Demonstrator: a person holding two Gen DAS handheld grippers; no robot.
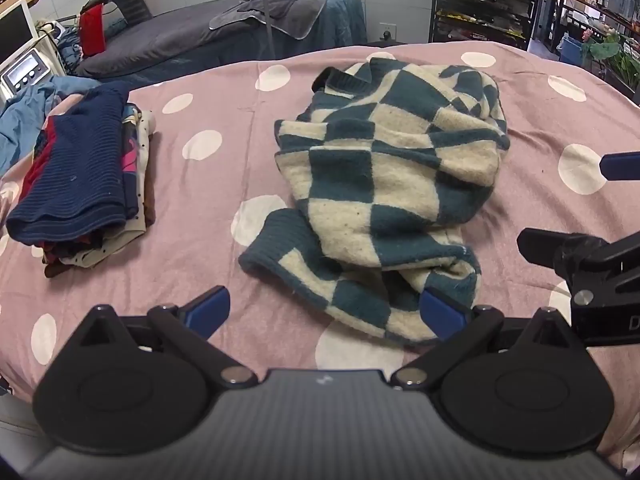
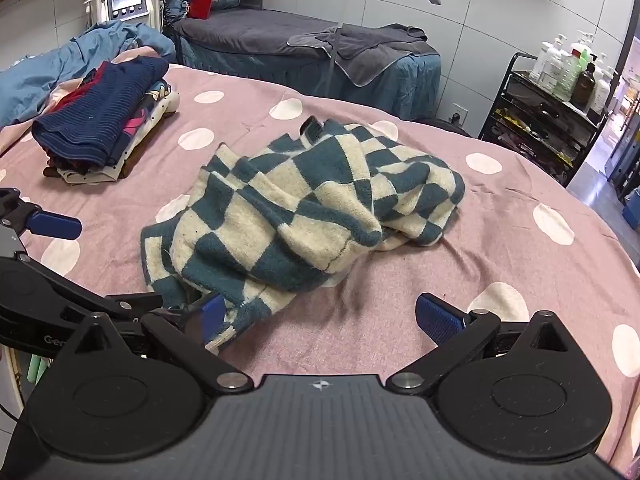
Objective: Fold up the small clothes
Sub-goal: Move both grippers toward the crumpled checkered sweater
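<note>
- The bed sheet (image 1: pixel 224 92), pink with white dots, carries everything; the work happens on it.
- The checked sweater (image 1: pixel 384 184) lies crumpled in the middle of the sheet, at twelve o'clock from both tongs; sleeves and hem are bunched over the body, so I judge its folding not yet begun.
- The folded stack (image 1: pixel 80 184) sits at ten o'clock from the sweater, a navy ribbed piece on top of several others; that part of the task looks done.
- A blue garment (image 2: pixel 52 68) lies heaped beyond the stack at eleven o'clock; whether it awaits folding I cannot tell.
- The left gripper (image 1: pixel 326 310) has its jaws spread wide, nothing between the pads; the sweater's near edge lies just ahead, by its right finger.
- The right gripper (image 2: pixel 320 314) is likewise spread wide and empty, the sweater's corner at its left finger.
- Writing: a partial "Gen" shows on the left tool's body in the right wrist view and a lone "D" on the right tool's in the left wrist view; bottle labels on the trolley (image 2: pixel 552 120) are too small to read.
</note>
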